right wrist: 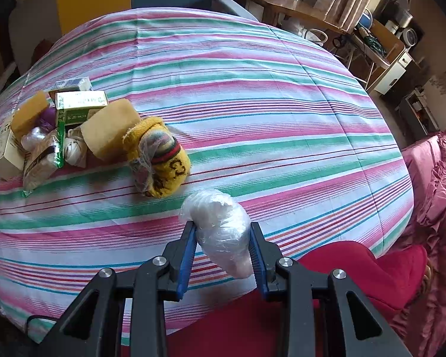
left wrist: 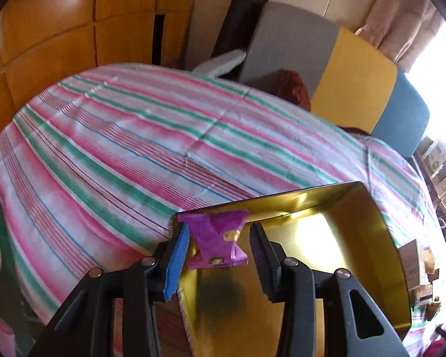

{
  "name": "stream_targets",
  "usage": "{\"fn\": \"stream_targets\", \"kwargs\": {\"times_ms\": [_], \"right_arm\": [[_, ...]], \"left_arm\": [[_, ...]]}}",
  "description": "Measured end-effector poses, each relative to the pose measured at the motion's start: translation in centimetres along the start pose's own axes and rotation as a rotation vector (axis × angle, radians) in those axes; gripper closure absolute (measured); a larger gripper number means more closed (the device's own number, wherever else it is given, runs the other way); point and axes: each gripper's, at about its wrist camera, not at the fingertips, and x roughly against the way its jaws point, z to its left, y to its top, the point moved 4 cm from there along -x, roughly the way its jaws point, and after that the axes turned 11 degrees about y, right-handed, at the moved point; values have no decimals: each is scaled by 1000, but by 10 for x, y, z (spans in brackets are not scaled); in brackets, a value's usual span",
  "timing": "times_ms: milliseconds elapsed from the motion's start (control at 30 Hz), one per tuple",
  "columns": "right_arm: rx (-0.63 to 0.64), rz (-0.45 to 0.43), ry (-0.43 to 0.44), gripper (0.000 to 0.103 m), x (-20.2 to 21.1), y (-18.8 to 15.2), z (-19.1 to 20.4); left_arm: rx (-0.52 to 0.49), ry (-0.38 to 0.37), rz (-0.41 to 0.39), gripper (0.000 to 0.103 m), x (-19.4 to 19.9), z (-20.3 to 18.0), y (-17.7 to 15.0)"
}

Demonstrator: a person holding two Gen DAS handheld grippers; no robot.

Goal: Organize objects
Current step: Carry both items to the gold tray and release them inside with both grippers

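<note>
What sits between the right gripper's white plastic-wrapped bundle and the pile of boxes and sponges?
In the right wrist view, a yellow knit item lies between the white plastic-wrapped bundle held by the right gripper and the pile; otherwise only striped cloth.

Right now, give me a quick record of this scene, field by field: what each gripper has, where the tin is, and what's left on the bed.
surface: striped bedspread
left gripper: jaws apart around a purple packet, over the gold tin; grip unclear
gold tin: open, on the bedspread, no other items visible inside
right gripper: shut on a white plastic-wrapped bundle
unsorted pile: boxes, sponges and packets at far left of the right wrist view
yellow sock bundle: lying beside the pile
</note>
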Motion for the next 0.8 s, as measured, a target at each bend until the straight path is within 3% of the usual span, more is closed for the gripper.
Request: {"fn": "stream_targets", "kwargs": {"times_ms": [133,367,500,633,800], "right_arm": [[82,-70,69,68,24,15,49],[408,-126,373,68,52,16,224],[535,-81,586,67,54,-3,328],[628,-3,738,67,44,-24,415],[698,127,828,67,18,-50,512]], "left_arm": [[-2,2,-62,61,30,8,-7],[-12,-3,-52,60,60,21,-46],[-8,-2,-14,60,64,30,-65],[15,4,-7,60,67,43,-74],[48,20,-18,60,71,61,-77]]}}
